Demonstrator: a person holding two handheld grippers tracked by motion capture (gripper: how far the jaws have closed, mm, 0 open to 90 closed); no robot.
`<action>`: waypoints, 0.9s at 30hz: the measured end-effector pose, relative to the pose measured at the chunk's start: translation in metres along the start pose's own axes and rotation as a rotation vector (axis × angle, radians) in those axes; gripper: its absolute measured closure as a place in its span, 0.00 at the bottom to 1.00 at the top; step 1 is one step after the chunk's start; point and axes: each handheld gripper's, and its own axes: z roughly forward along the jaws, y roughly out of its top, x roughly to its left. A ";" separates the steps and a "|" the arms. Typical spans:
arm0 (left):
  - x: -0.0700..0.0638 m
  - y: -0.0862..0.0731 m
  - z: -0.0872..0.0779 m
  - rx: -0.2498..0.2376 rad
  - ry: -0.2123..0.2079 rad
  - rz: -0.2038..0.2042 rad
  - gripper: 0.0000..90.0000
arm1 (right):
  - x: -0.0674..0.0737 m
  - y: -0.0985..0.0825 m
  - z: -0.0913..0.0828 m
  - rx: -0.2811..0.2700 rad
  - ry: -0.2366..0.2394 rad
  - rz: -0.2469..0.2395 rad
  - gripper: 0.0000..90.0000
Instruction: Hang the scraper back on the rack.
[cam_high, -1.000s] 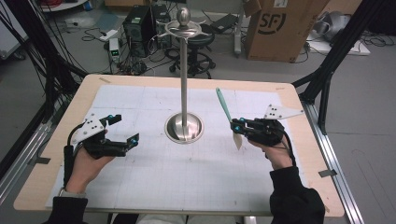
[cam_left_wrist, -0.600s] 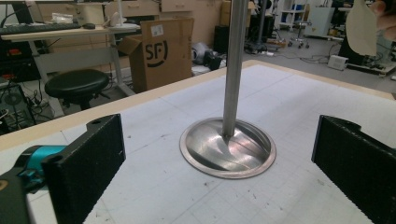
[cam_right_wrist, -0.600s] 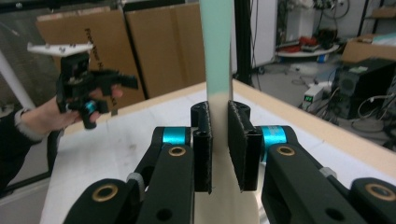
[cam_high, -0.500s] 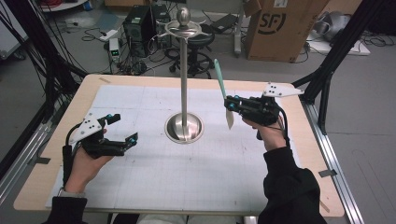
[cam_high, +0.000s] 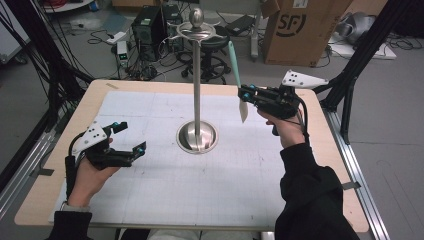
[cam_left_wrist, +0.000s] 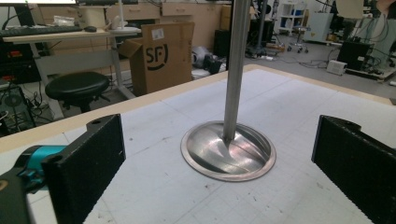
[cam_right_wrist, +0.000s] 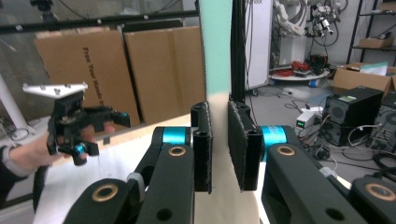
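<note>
A tall steel stand (cam_high: 197, 85) rises from a round dish base (cam_high: 197, 137) at the middle of the table; the same base (cam_left_wrist: 227, 149) lies ahead in the left gripper view. My right gripper (cam_high: 245, 96) is held up to the right of the pole, shut on a flat utensil (cam_high: 235, 62) with a teal upper part and a cream lower end. In the right gripper view the utensil (cam_right_wrist: 215, 56) stands upright between the pads of that gripper (cam_right_wrist: 218, 144). My left gripper (cam_high: 131, 136) rests low at the left, open and empty, its jaws wide apart around (cam_left_wrist: 219, 172).
A white grid mat (cam_high: 200, 190) covers the wooden table. Behind the far edge stand a cardboard box (cam_high: 300, 30), a black stool (cam_high: 210, 50) and a computer tower (cam_high: 150, 22) among cables. Black frame posts flank both sides.
My right gripper has lifted the utensil higher and carried it left, closer to the stand's pole. The left gripper has stayed put and open.
</note>
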 end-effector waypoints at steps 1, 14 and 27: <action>0.000 0.000 0.000 -0.002 0.000 -0.001 0.04 | -0.001 0.002 0.000 -0.004 -0.006 0.000 0.90; 0.003 -0.001 -0.006 -0.011 0.013 -0.011 0.04 | -0.001 0.012 0.009 0.006 0.003 0.000 0.90; 0.005 -0.002 -0.011 -0.016 0.025 -0.014 0.04 | -0.005 0.009 0.014 0.003 -0.008 -0.012 0.90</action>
